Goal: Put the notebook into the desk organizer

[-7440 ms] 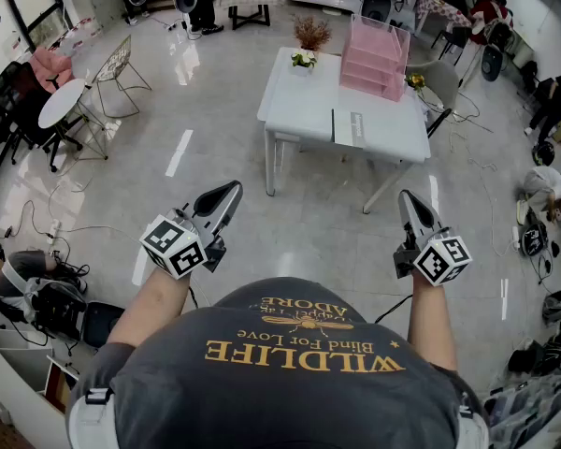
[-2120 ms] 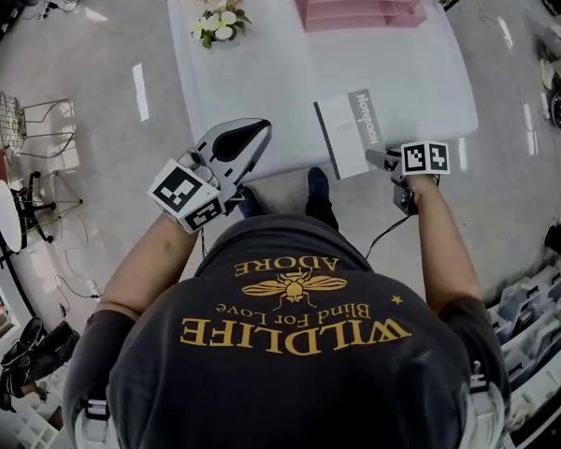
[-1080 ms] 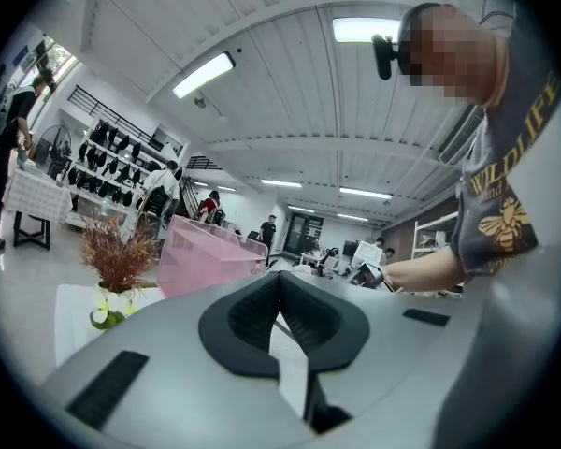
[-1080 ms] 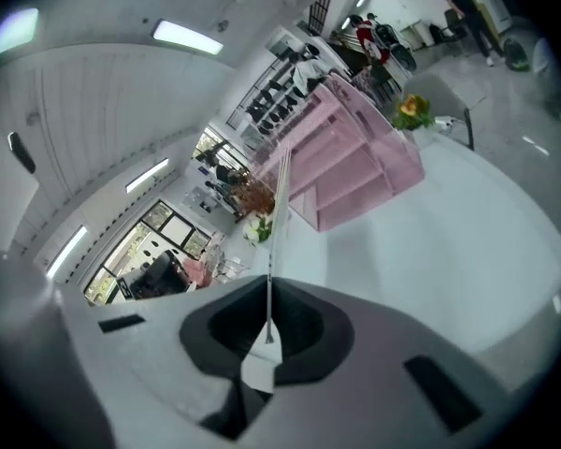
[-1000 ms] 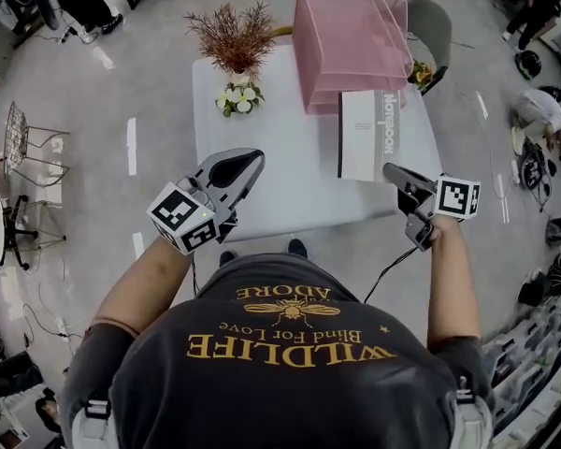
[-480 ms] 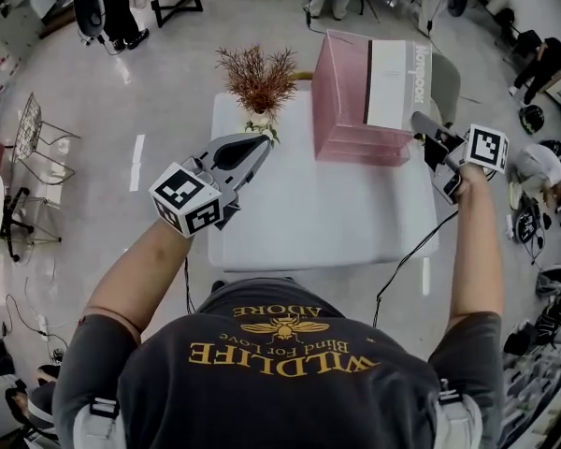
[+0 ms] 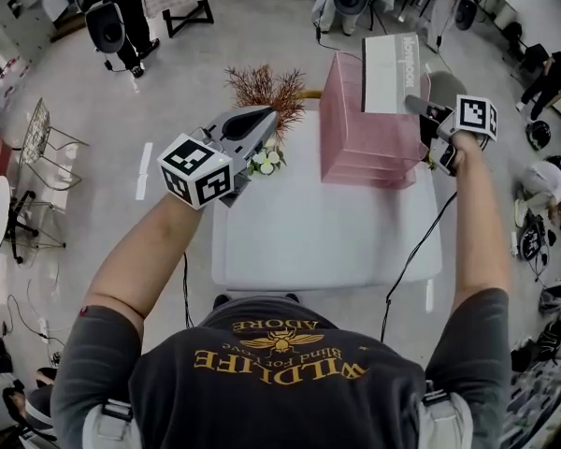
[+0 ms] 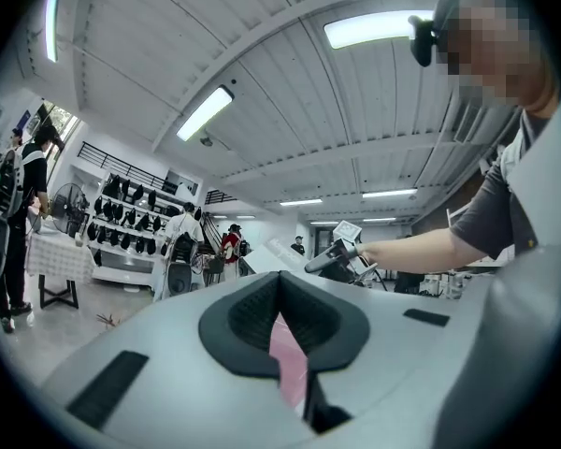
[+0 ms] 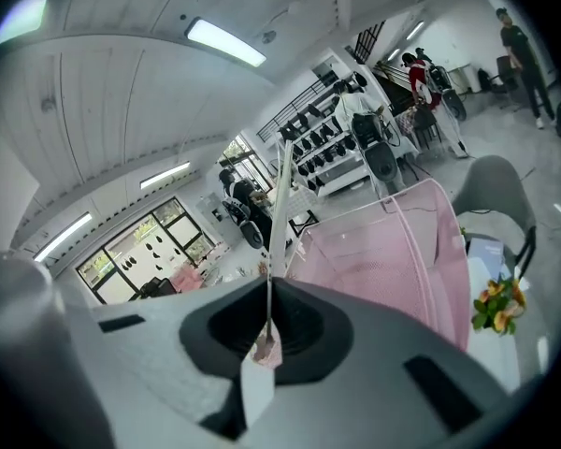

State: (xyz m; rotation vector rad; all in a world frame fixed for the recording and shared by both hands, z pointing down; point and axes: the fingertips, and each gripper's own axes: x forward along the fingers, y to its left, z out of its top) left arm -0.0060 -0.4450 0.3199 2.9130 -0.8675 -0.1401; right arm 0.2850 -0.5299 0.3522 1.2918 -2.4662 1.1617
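Observation:
The grey and white notebook hangs above the far right corner of the pink wire desk organizer, which stands at the back of the white table. My right gripper is shut on the notebook's near edge. In the right gripper view the notebook shows edge-on as a thin white strip rising from the closed jaws of that gripper, with the organizer just right of it. My left gripper is held up over the table's back left, shut and holding nothing. Its tips meet in its own view.
A dried plant and a small posy of white flowers stand at the table's back left, under my left gripper. A grey chair and yellow flowers lie behind the organizer. People and equipment stand farther back.
My right gripper has carried the notebook up and away from me, from in front of the organizer to above its far right corner. My left gripper has also risen and moved forward.

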